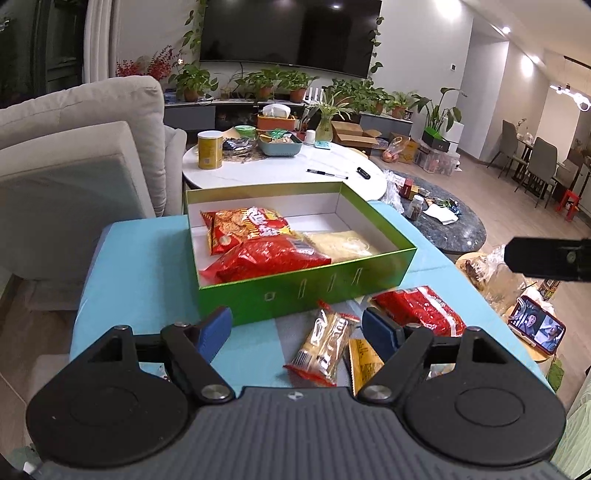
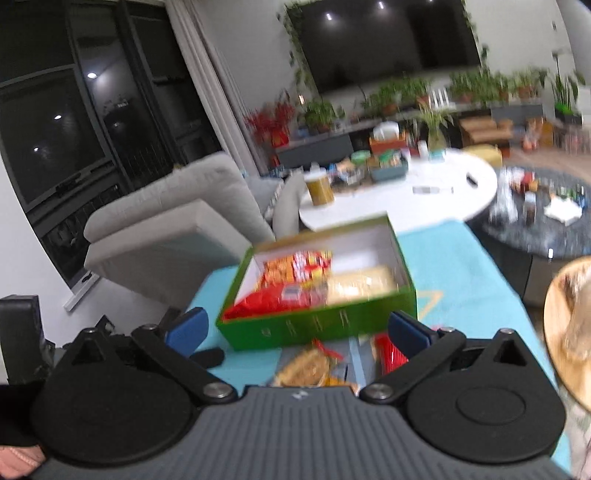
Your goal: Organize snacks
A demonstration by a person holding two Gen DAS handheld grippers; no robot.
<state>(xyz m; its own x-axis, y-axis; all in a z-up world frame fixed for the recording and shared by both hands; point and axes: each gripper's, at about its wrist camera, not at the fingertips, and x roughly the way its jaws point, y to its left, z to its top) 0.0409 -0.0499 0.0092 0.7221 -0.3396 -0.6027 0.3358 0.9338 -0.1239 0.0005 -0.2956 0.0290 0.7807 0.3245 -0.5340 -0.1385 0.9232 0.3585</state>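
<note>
Hovering with jaws apart, both grippers (image 1: 297, 328) (image 2: 295, 328) seemingly clear the green box's (image 1: 306, 286) near edge.

Beyond my work area I see a grey sofa (image 1: 74, 155) on the left and a dark television (image 1: 291, 33) on the far wall, with a row of potted plants (image 1: 266, 83) beneath it. A white round desk (image 1: 280, 166) carries a yellow canister (image 1: 209, 149), a blue-grey basket (image 1: 279, 144), a pen (image 1: 327, 172) and a small black marker (image 1: 364, 172). To the right stands a dark round desk (image 1: 454, 229) with clutter, and a phone (image 1: 537, 328) showing a video.
</note>
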